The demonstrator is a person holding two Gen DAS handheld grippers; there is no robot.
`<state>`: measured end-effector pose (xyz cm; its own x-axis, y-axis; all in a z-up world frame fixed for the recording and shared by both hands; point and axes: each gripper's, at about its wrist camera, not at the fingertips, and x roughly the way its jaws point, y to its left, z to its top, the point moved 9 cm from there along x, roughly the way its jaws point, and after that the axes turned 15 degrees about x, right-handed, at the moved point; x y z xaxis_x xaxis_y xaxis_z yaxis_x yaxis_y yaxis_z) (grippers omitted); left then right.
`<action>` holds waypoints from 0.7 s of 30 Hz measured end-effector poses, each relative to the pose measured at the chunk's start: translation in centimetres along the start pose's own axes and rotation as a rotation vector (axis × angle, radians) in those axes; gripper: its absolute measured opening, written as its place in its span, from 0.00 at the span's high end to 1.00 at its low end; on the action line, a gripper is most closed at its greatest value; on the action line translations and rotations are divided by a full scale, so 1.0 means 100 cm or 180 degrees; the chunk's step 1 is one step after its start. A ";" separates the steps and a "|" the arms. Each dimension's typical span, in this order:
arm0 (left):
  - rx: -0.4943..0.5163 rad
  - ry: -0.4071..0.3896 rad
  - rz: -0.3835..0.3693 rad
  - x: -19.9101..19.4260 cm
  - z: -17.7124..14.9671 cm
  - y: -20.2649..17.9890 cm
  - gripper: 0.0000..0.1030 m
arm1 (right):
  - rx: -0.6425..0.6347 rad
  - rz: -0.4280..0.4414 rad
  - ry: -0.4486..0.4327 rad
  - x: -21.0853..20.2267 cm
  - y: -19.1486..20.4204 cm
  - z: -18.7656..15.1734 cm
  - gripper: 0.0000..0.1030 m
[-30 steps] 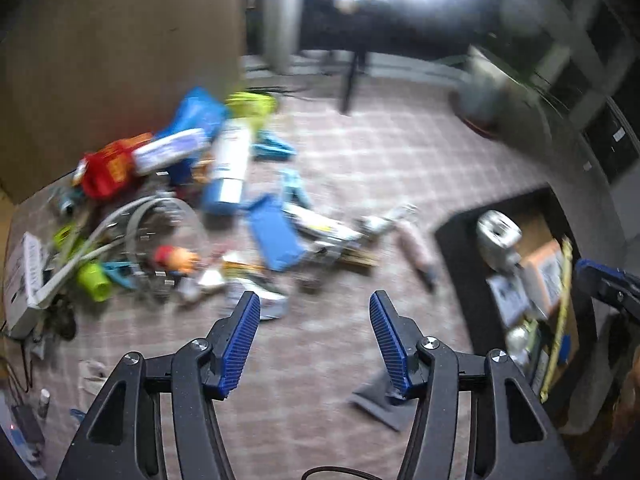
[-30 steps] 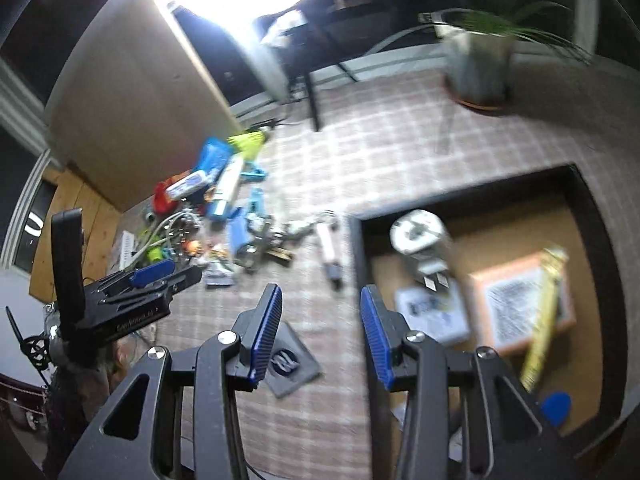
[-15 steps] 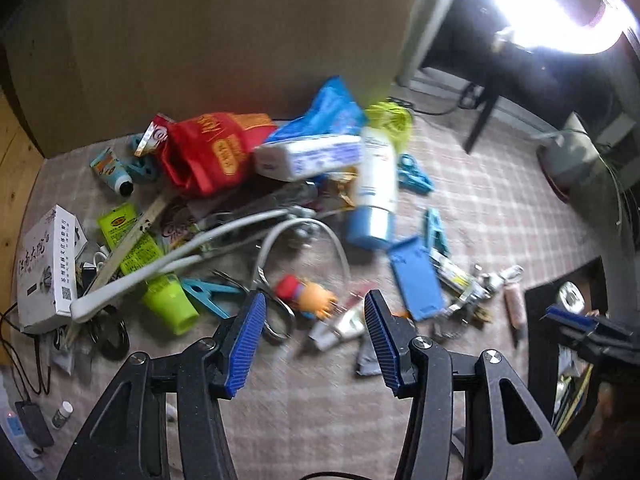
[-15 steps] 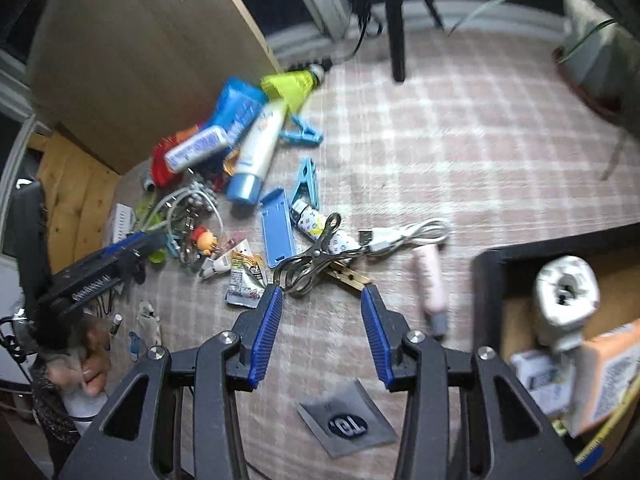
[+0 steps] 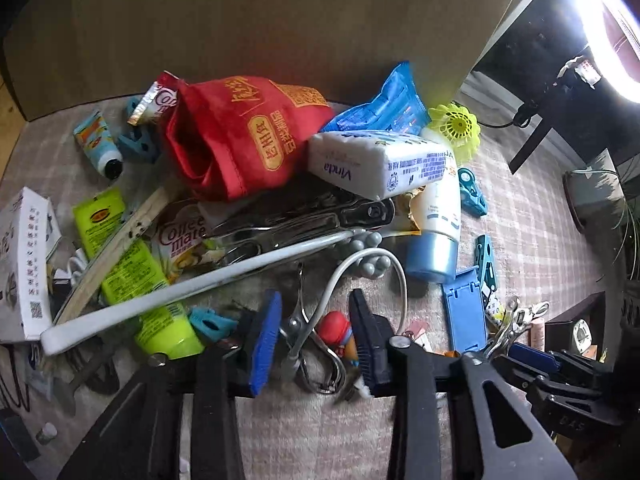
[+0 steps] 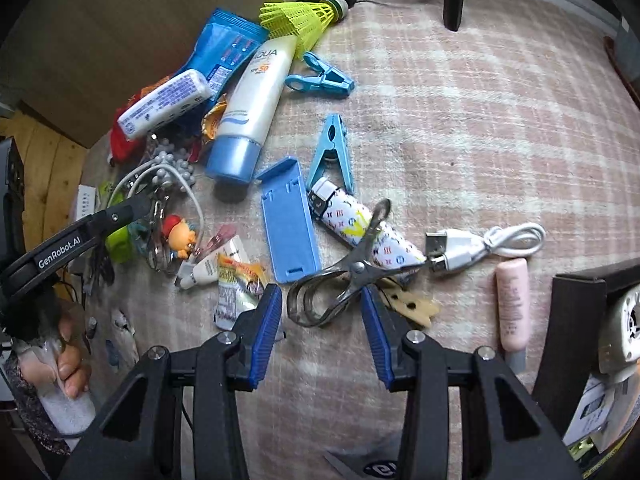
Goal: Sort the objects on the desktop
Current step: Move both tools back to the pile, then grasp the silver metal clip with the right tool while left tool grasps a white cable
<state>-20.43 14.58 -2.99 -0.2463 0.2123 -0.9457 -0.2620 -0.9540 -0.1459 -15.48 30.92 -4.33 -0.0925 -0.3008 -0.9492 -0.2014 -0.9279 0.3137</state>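
Note:
A heap of small desk items lies on a checked cloth (image 6: 460,120). My left gripper (image 5: 316,340) points down into the heap with its jaws closing. Between them sit a small red-capped toy figure (image 5: 336,330), a metal clip (image 5: 298,326) and a loop of white cable (image 5: 360,264). The pads do not visibly press on any of them. My right gripper (image 6: 320,320) stands open over a metal spring clip (image 6: 344,276), whose loop handles lie between the pads without touching them. The clip rests across a patterned lighter (image 6: 360,228).
A black tray (image 6: 576,312) holding several items stands at the right. Close by lie a pink tube (image 6: 514,304), a USB cable (image 6: 480,244), a blue stand (image 6: 290,224), a sunscreen tube (image 6: 256,108) and a wooden peg (image 6: 412,306). A red pouch (image 5: 240,136) and a tissue pack (image 5: 380,164) lean against a wooden cabinet (image 5: 240,20).
Both grippers have come down and moved left from the tray side onto the heap. The left jaws have narrowed around the toy figure and clip. The right jaws keep the same width.

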 end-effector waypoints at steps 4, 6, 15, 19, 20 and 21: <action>0.0068 0.0006 -0.0042 0.006 0.002 -0.005 0.89 | 0.0026 -0.0055 0.0008 0.006 0.003 0.006 0.61; 0.0084 0.0005 -0.0068 0.006 -0.001 -0.007 0.91 | 0.0026 -0.0085 -0.0018 0.006 0.003 0.007 0.66; -0.0023 -0.0175 -0.0307 -0.015 -0.022 -0.016 0.97 | 0.0092 0.0079 -0.0083 -0.008 -0.003 0.000 0.95; 0.0039 -0.0271 -0.0337 -0.028 -0.026 -0.027 0.97 | 0.0067 0.0090 -0.0100 -0.014 -0.005 -0.002 0.94; 0.0043 -0.0286 -0.0343 -0.031 -0.025 -0.030 0.97 | 0.0059 0.0099 -0.0090 -0.015 -0.004 -0.003 0.94; 0.0059 -0.0307 -0.0355 -0.034 -0.025 -0.033 0.97 | 0.0054 0.0101 -0.0082 -0.016 -0.003 -0.004 0.92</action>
<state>-16.38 16.49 -0.06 -0.3031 0.3370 -0.8914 -0.3099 -0.9194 -0.2422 -14.84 31.55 -2.93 -0.1242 -0.3241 -0.9379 -0.2145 -0.9141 0.3442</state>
